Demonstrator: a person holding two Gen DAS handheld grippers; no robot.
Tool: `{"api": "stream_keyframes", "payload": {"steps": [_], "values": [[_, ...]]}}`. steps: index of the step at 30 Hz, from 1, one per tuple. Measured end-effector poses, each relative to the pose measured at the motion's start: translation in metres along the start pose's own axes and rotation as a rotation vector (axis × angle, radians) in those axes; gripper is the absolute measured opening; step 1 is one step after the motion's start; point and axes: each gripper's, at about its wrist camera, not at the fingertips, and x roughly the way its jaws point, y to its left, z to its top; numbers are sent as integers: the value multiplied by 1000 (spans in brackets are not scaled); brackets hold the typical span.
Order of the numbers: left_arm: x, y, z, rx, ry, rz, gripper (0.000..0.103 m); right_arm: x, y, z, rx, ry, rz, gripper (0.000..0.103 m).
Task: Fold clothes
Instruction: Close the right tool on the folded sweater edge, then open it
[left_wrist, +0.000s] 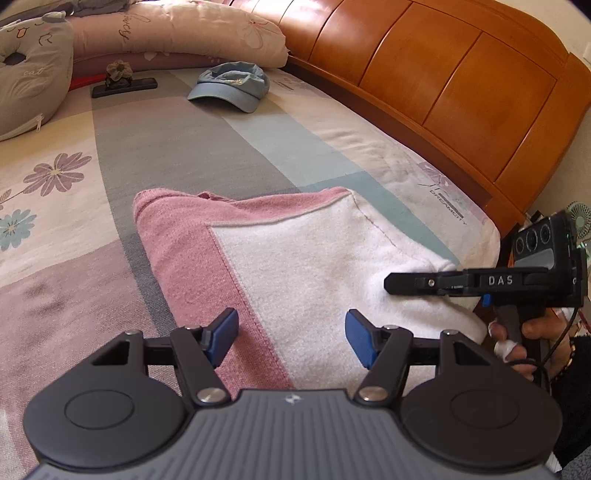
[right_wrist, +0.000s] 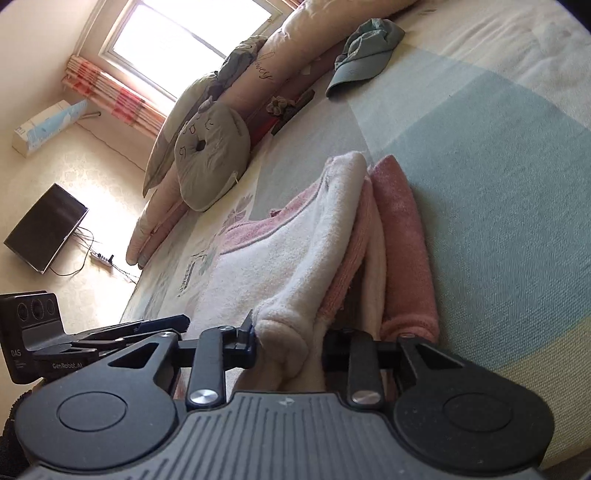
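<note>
— What is being shown on the bed (left_wrist: 155, 155)?

— A pink-and-white fleece garment (left_wrist: 295, 258) is being folded on a patchwork floral bedspread, with a carved wooden headboard (left_wrist: 424, 74) running along the 1 o'clock side of the left wrist view. The garment is lying directly ahead of the left gripper (left_wrist: 291, 336), at 12 o'clock, its white inner face turned up and a pink band bordering it at 10 o'clock.

— And the grippers?

— The left gripper is being held over the near edge of the garment with its blue pads (left_wrist: 225, 332) standing apart, nothing pinched between them. The right gripper (right_wrist: 288, 350) is being clamped on a bunched white corner of the garment, the fabric squeezed between its fingers; stacked pink and white layers are seen rising beyond it at 12 o'clock. In the left view that gripper is entering from 3 o'clock, carried by a person's hand (left_wrist: 524, 343).

— Anything else being caught in frame?

— A blue cap (left_wrist: 231, 86) is lying well beyond the garment at 11 o'clock, near a dark phone (left_wrist: 123, 87) and a grey cat cushion (left_wrist: 29, 74).
</note>
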Motion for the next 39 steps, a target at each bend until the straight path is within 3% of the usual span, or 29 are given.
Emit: {"api": "stream_keyframes", "payload": {"steps": [6, 15, 19, 23, 27, 30, 32, 36, 39], "values": [[-3, -13, 1, 51, -13, -23, 64, -12, 8, 23, -82, 6, -42, 33], [13, -5, -2, 15, 34, -13, 64, -2, -33, 12, 44, 69, -46, 32], [6, -9, 14, 44, -18, -40, 64, -8, -25, 16, 25, 96, -62, 37], [27, -12, 29, 92, -17, -34, 69, -16, -17, 5, 27, 103, -76, 43], [58, 0, 28, 95, 35, -11, 68, -36, -15, -7, 42, 71, -102, 44], [47, -2, 23, 137, 15, -14, 69, -56, -9, -14, 23, 29, -165, 56], [34, -6, 22, 148, 4, 11, 68, -73, 3, -12, -28, -17, -194, 57], [22, -12, 20, 174, -25, -21, 70, -86, 35, -3, -129, -75, -60, 57], [35, -4, 15, 141, 33, 22, 70, -57, 57, -6, -200, -1, 32, 57]]}}
